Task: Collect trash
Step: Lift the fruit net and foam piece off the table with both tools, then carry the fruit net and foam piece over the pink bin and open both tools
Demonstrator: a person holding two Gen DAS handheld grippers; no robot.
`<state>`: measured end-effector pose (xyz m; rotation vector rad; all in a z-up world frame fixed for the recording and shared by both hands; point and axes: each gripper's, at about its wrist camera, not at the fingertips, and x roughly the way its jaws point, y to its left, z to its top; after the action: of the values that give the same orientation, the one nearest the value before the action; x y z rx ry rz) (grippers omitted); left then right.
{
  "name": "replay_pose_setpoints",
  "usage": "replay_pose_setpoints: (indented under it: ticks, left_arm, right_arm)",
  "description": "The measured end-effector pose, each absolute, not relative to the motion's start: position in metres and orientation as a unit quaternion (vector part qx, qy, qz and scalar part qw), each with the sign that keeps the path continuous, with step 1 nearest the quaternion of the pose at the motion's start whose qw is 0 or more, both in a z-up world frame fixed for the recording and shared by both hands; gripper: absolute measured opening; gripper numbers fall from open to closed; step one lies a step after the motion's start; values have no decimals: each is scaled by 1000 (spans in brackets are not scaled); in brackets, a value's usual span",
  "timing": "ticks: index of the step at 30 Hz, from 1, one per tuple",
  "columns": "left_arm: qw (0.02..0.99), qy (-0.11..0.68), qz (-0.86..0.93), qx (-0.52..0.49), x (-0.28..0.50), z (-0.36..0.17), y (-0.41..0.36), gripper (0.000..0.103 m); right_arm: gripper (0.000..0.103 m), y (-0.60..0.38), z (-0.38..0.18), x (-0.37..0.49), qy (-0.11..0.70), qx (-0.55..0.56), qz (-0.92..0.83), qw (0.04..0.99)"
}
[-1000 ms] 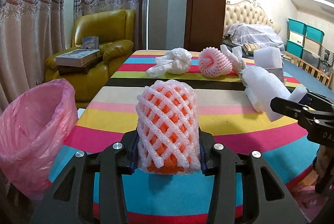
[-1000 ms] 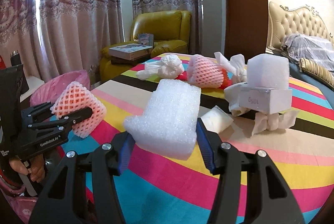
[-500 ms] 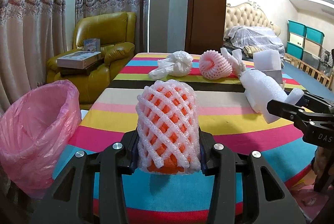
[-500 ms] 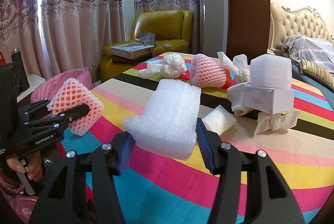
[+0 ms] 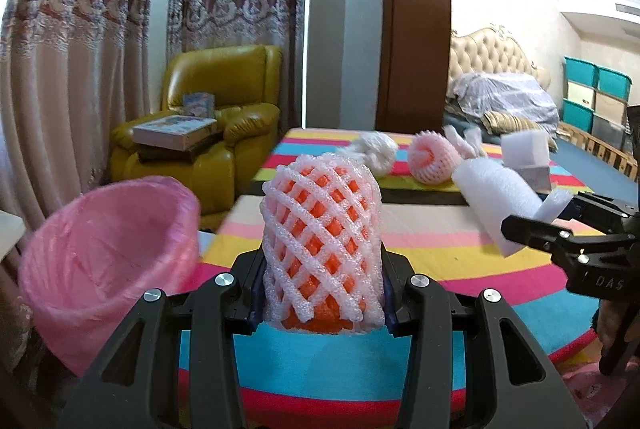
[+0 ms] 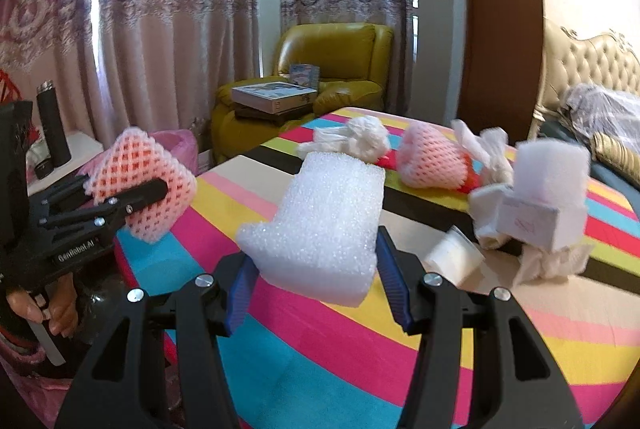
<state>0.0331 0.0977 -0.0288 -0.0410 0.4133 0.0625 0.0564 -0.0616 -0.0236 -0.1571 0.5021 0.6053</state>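
My left gripper (image 5: 322, 293) is shut on an orange fruit-net foam sleeve (image 5: 322, 245) and holds it above the near edge of the striped table (image 5: 440, 241). It also shows in the right wrist view (image 6: 140, 185). My right gripper (image 6: 316, 281) is shut on a white foam block (image 6: 324, 217), held above the table; the block also shows in the left wrist view (image 5: 496, 197). A pink-lined trash bin (image 5: 104, 257) stands left of the table, just left of the sleeve.
On the far table lie a crumpled white bag (image 6: 356, 139), a pink net sleeve (image 6: 430, 161), a white foam cube on a small box (image 6: 540, 201), tissues (image 6: 548, 261) and a white packet (image 6: 452, 257). A yellow armchair (image 5: 208, 129) with books stands behind.
Both grippers have drawn back and left with their loads. The pink bin now looms larger and closer beside the orange sleeve.
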Motion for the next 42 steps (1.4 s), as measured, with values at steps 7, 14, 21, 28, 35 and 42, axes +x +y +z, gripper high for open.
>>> replay_pose_setpoints:
  ticks: [7, 14, 21, 28, 35, 42]
  left_arm:
    - [979, 184, 76, -33, 15, -18, 138, 42]
    - [974, 175, 130, -56, 0, -10, 194, 43]
    - [962, 187, 182, -78, -4, -15, 251, 44]
    - [952, 204, 211, -92, 4, -28, 294, 44]
    - [944, 212, 226, -116, 6, -40, 319, 45]
    - [939, 203, 247, -125, 0, -47, 320, 72]
  right_arm:
    - [54, -11, -12, 52, 236, -116, 345, 901]
    - [54, 45, 0, 56, 231, -134, 394, 879]
    - [55, 106, 10, 67, 231, -148, 437, 857]
    - [55, 169, 14, 76, 237, -162, 470, 835]
    - [56, 218, 11, 86, 237, -172, 490, 821]
    - [81, 228, 7, 89, 224, -160, 504, 819]
